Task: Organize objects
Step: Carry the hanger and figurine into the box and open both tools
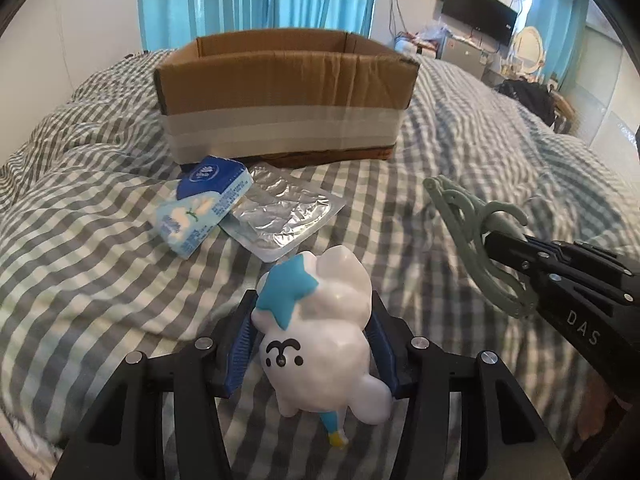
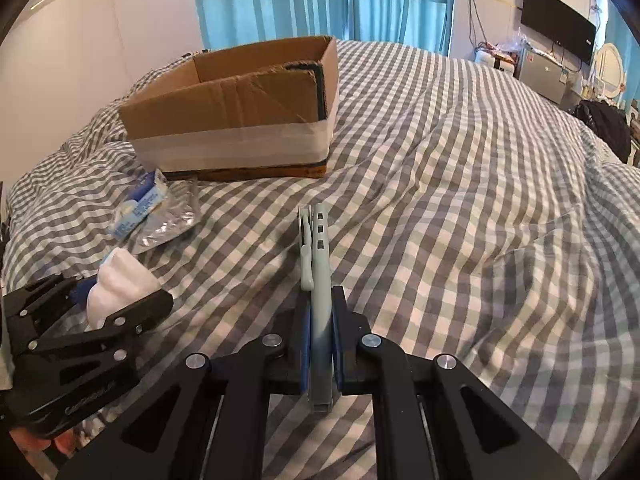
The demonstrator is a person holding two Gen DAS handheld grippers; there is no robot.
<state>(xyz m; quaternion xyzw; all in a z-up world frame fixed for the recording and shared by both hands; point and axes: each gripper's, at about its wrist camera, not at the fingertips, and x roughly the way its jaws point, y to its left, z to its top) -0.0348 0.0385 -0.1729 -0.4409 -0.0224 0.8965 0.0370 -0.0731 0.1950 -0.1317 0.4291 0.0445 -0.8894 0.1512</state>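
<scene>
My left gripper (image 1: 312,316) is shut on a white cloud-shaped toy figure (image 1: 320,336) with a blue star and a drawn face, held above the bed. The toy also shows in the right wrist view (image 2: 120,280). My right gripper (image 2: 320,300) is shut on a grey-green plastic clothes clip (image 2: 316,264), also seen at the right of the left wrist view (image 1: 476,232). An open cardboard box (image 1: 280,92) with white tape around it stands ahead on the bed; it also shows in the right wrist view (image 2: 236,112). Its inside looks empty from the right view.
A blue tissue pack (image 1: 200,204) and a foil blister sheet (image 1: 280,216) lie on the checked bedspread (image 1: 440,136) just in front of the box. A TV (image 1: 478,10), a small fridge and clutter stand at the far right beyond the bed.
</scene>
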